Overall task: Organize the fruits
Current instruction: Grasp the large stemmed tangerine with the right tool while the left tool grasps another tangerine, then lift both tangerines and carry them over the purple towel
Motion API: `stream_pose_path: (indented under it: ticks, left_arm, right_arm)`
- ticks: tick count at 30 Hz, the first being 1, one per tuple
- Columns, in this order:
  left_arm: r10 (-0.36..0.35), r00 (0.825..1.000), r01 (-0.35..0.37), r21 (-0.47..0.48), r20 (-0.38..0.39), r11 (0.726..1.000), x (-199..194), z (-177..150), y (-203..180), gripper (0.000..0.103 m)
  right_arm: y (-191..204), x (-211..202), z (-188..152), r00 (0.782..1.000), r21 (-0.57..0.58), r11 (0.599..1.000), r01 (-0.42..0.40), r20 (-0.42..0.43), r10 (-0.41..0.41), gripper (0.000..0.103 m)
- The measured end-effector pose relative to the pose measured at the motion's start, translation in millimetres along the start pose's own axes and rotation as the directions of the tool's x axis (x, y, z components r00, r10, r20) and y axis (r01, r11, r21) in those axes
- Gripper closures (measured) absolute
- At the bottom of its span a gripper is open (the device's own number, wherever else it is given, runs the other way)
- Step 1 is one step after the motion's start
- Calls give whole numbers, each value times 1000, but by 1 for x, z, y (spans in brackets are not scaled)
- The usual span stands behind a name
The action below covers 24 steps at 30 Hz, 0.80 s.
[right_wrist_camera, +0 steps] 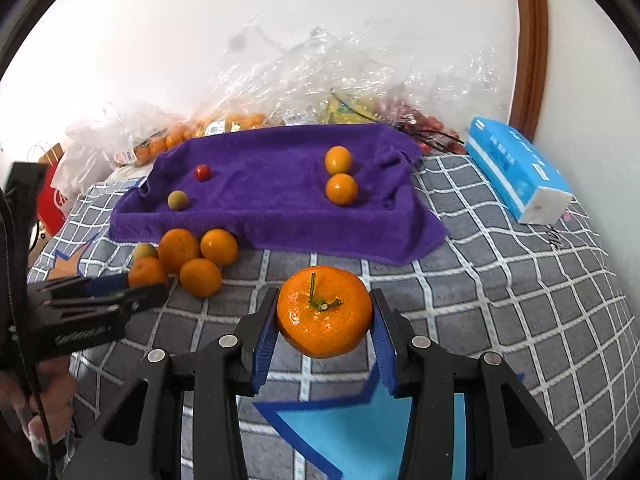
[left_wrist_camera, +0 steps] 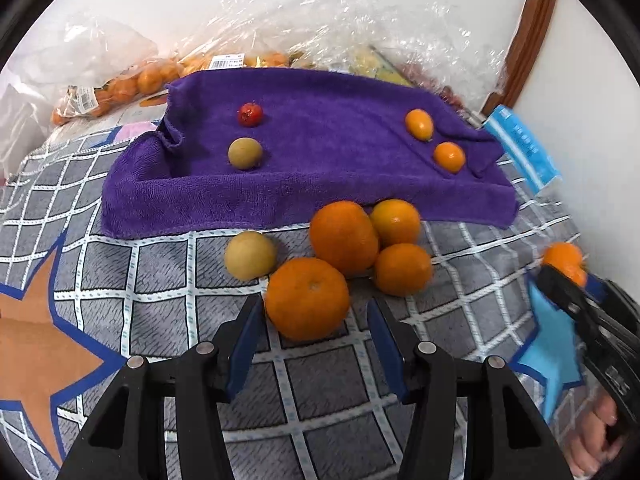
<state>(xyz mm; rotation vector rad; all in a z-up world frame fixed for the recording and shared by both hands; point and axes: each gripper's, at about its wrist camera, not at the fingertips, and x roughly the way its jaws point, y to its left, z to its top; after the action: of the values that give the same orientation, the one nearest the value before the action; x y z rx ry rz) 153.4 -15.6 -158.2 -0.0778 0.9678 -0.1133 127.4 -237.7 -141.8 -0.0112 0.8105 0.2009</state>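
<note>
The right tool point(right_wrist_camera: 325, 312) gripped a stemmed mandarin point(right_wrist_camera: 324, 311) over open checked bedcover point(right_wrist_camera: 500, 300), while the left tool point(left_wrist_camera: 316, 316) stood open just before the mandarin cluster point(left_wrist_camera: 348, 248) at the purple towel point(left_wrist_camera: 304, 160)'s near edge.

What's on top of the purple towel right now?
Four small fruits sit on the purple towel: a red one, a greenish one, and two orange ones toward the other end. Whatever raises the towel's edges underneath is covered.
</note>
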Motion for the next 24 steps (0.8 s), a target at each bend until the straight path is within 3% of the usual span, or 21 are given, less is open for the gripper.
stream_pose_path:
  ticks: [2, 5, 12, 24]
  left_arm:
    - [8, 1000, -8, -1, 17, 1000, 1, 0, 0, 52]
    - [14, 1000, -13, -17, 21, 1000, 2, 2, 3, 63]
    - [4, 1000, -4, -17, 15, 1000, -1, 3, 4, 65]
    - [-39, 997, 41, -26, 73, 999, -46, -5, 9, 65]
  right_arm:
    - [-2, -3, -3, 1000, -1, 1000, 11, 6, -11, 60]
    - [-3, -5, -5, 1000, 1, 1000, 16, 8, -16, 60]
    - [-3, -10, -6, 999, 11, 999, 39, 10, -39, 60]
    - [13, -24, 1, 997, -3, 998, 66, 35, -66, 60]
